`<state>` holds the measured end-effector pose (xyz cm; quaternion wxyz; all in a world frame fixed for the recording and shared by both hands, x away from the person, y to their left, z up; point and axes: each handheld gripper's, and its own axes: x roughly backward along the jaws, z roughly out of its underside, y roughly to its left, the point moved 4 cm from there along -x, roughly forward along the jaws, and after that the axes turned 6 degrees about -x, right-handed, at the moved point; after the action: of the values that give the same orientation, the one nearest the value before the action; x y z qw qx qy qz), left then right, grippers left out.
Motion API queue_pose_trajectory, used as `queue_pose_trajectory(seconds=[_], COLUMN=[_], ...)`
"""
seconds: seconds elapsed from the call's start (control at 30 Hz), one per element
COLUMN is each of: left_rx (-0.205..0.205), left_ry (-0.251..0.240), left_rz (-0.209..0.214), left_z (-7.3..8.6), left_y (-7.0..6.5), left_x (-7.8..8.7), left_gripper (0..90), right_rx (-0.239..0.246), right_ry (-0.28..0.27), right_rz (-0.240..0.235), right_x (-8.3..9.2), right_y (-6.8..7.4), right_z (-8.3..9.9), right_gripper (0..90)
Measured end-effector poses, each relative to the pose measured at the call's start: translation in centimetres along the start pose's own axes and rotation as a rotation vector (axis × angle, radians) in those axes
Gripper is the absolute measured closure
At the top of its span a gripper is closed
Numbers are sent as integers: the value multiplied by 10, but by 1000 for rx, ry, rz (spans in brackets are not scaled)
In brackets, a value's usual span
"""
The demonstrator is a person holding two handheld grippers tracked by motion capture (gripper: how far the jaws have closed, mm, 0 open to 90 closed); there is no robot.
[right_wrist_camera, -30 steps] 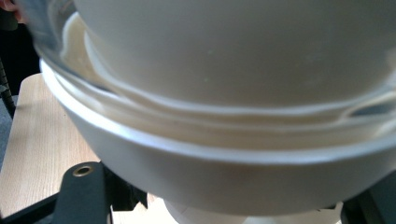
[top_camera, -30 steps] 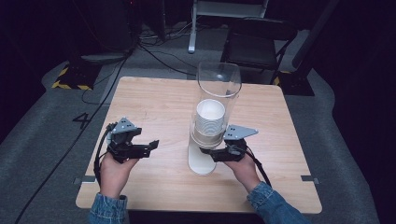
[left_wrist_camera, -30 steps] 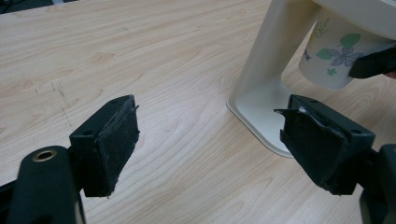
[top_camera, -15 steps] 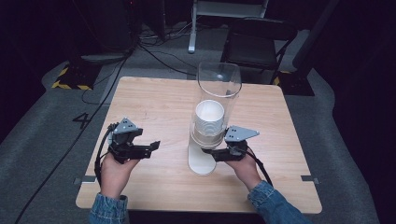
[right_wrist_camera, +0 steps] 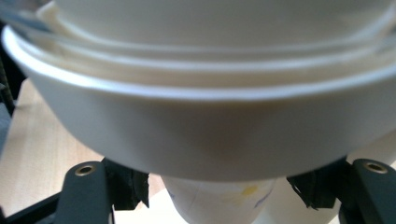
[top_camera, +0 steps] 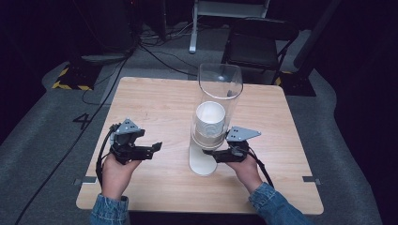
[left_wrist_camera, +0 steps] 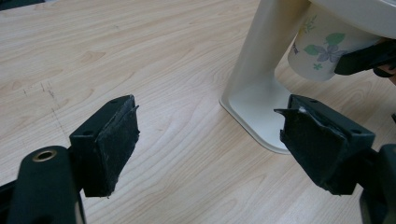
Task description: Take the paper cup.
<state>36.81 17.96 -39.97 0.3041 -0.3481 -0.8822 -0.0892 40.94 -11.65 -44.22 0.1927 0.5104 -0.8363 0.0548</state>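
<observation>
Your right gripper sits under the collar of the cup dispenser, its jaws on either side of the flower-printed paper cup that pokes out of the bottom of the stack; in the right gripper view the pads flank the cup wall, and they look to be pinching it, though the collar hides the exact contact. The main risk is in the pull: the dispenser is tall, with a clear tube and a narrow white foot on the wooden desk, and nothing is steadying it. If you draw the cup sideways or toward yourself and not straight down, the whole stand could tip or skate across the desk. Squeeze too hard and the thin paper will likely crumple or go oval, which could jam it in the collar; squeeze too lightly and the pads may slip off the tapered wall. A second cup may also come with the first if they are nested tightly. Your left gripper hovers well apart from the stand with its jaws spread wide and nothing between them, so it could brace the foot if you bring it in, but mind you don't knock the column.
</observation>
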Motion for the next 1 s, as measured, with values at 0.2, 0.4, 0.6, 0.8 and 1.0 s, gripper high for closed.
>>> queue_pose_trajectory(seconds=[0.2, 0.4, 0.6, 0.8, 1.0], left_rx=[0, -9, -10, -12, -6], left_ry=[7, 12, 18, 11, 13], left_rz=[2, 2, 8, 5, 3], left_z=[1, 0, 1, 0, 2], left_y=[1, -1, -1, 0, 2], left_x=[-1, -3, -5, -2, -3], left_gripper=[192, 192, 192, 192, 191], right_rx=[-11, -27, -79, -86, -52], right_ry=[-4, -6, 11, 74, 81], right_rz=[0, -16, -55, -44, -32], right_x=[0, -2, -5, -10, -10], right_y=[1, 3, 5, 1, 1], right_z=[1, 3, 6, 16, 18], right_gripper=[319, 319, 326, 345, 340])
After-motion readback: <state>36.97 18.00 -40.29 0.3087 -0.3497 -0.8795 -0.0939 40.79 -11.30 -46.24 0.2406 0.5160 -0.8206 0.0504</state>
